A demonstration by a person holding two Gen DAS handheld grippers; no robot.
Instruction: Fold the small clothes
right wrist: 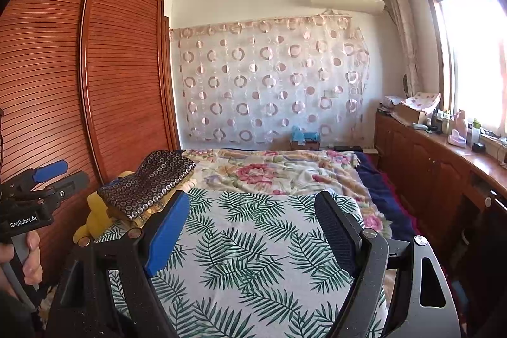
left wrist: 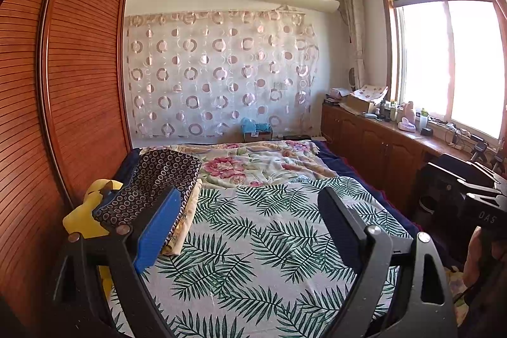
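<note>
From your left wrist view, the left gripper (left wrist: 253, 230) stands with its jaws wide and nothing between them, hovering over the leaf-print sheet (left wrist: 253, 258) spread flat on the bed (left wrist: 364, 176). Take that sheet as your landmark. At its far left corner sits a folded dark garment with a ring pattern (left wrist: 158, 179), resting on a pale folded cloth (left wrist: 185, 220), with something yellow (left wrist: 85, 217) just beyond the sheet's left edge. Past the sheet's far edge lies a floral blanket (left wrist: 253, 162). At the sheet's right side you can see the body of the right gripper (left wrist: 475, 198) and your hand (left wrist: 478, 258) on its handle.

From your right wrist view, the right gripper (right wrist: 253, 230) is likewise spread wide and empty above the same leaf-print sheet (right wrist: 253, 258). The ring-patterned garment (right wrist: 149, 182) again sits on the small stack at the sheet's far left corner. Off the sheet's left edge, the left gripper (right wrist: 60, 176) shows its jaws apart, your hand (right wrist: 30, 258) around its grip.

No loose garment lies on the sheet within reach, so you appear to be between pieces: one item looks folded and stacked, and no fold is under way. Your next move likely calls for bringing another small piece onto the open sheet and laying it flat there. Where that next piece lies, neither view shows.
</note>
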